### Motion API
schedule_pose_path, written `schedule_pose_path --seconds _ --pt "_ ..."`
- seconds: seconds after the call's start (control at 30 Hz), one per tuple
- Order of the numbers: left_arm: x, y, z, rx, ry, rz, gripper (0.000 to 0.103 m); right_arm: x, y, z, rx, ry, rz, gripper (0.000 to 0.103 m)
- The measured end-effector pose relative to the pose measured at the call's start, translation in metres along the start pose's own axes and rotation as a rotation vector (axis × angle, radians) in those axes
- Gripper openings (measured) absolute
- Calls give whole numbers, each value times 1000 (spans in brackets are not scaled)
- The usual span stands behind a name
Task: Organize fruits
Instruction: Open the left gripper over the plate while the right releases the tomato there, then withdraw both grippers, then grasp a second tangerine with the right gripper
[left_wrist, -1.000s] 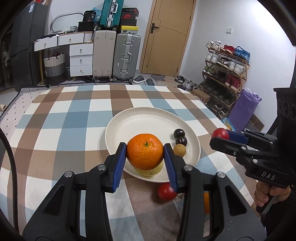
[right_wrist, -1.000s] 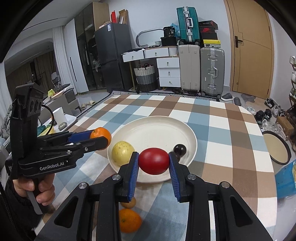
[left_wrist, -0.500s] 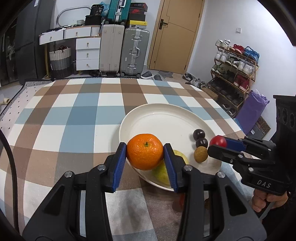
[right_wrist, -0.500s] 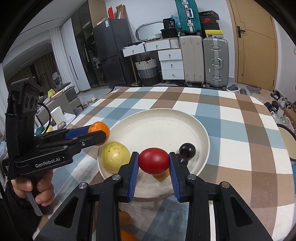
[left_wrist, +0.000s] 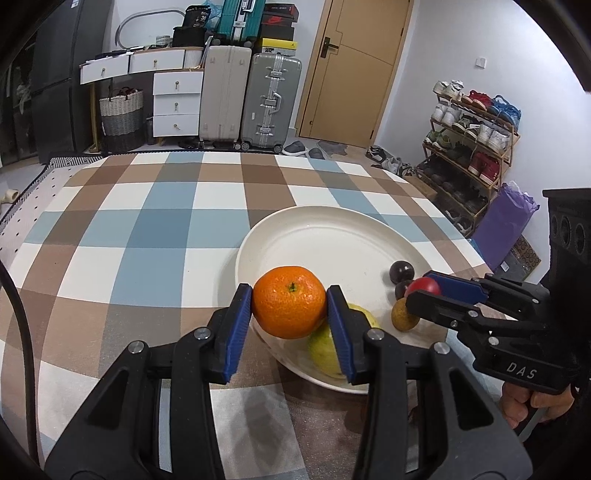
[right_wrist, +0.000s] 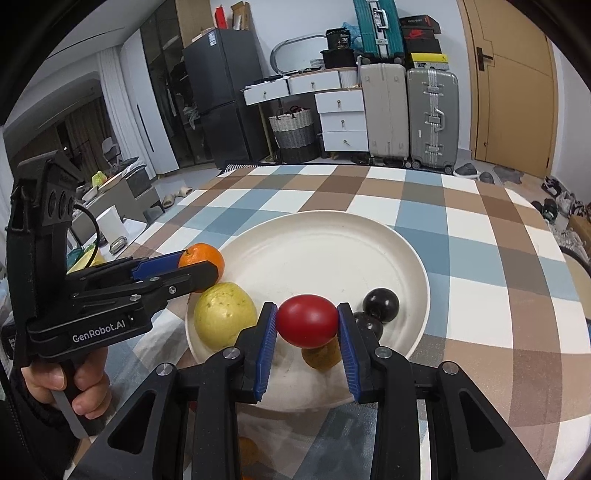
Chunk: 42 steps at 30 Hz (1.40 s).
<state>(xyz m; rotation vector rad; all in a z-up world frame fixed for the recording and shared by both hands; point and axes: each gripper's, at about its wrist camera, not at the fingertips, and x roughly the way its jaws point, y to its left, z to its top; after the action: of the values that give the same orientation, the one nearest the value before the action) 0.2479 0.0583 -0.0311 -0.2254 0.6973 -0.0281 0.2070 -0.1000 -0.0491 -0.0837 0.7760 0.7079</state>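
Note:
A white plate (left_wrist: 332, 236) (right_wrist: 332, 236) sits on the checked tablecloth. In it lie a yellow-green pear (right_wrist: 225, 315) (left_wrist: 323, 350), two dark plums (right_wrist: 381, 305) (left_wrist: 402, 271) and a small brown fruit (right_wrist: 321, 356) (left_wrist: 402, 318). My left gripper (left_wrist: 290, 306) is shut on an orange (left_wrist: 289, 307) (right_wrist: 202, 260) above the plate's near left rim. My right gripper (right_wrist: 306, 321) is shut on a red tomato (right_wrist: 307, 320) (left_wrist: 424, 286) above the plate's near part, over the brown fruit.
Another orange fruit (right_wrist: 247, 448) lies on the cloth under my right gripper, mostly hidden. The table's right edge is near the plate, with a shoe rack (left_wrist: 472, 147) beyond. Suitcases (left_wrist: 273, 99) and drawers (left_wrist: 177, 103) stand at the far wall.
Both grippers have moved forward over the plate's near rim with their fruit still held. The plate now looks closer and larger in both views.

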Motion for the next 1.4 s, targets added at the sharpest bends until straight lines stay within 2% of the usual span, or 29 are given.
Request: schedule_pose_path --seconds 0.17,0.27,0.33,0.43,0.5,0.63,0.67,0.7,0.83,0.9,1.4 --pt "-1 -4 -1 19 -8 -2 38 -14 1 1 -4 -22 -21 48" --pt "0 -5 -1 22 -5 15 38 -22 2 -1 -11 -24 -35 50" --pt "1 -4 0 17 0 22 42 -25 2 -3 -17 -21 -43 51" --pt "-1 -2 0 1 7 5 59 -30 1 -7 -24 -18 -56 53" --pt "-3 -3 0 5 1 8 78 -35 0 -10 -22 -18 -63 61" --pt "-12 -7 -3 18 -19 8 91 -44 -2 -15 -11 -21 -73 69" --pt "-14 -7 -5 16 -17 8 100 -46 -2 -16 -10 -21 -77 76" --pt "-17 -7 -7 14 -17 12 102 -49 -2 -18 -10 -20 -85 85" --pt "-28 -11 -12 15 -36 6 102 -57 -1 -22 -13 -16 -116 94" --pt "-34 -13 -15 13 -36 7 102 -59 -3 -24 9 -3 -132 101" --pt "-75 -24 -39 32 -11 40 102 -66 11 -48 29 49 -104 103"
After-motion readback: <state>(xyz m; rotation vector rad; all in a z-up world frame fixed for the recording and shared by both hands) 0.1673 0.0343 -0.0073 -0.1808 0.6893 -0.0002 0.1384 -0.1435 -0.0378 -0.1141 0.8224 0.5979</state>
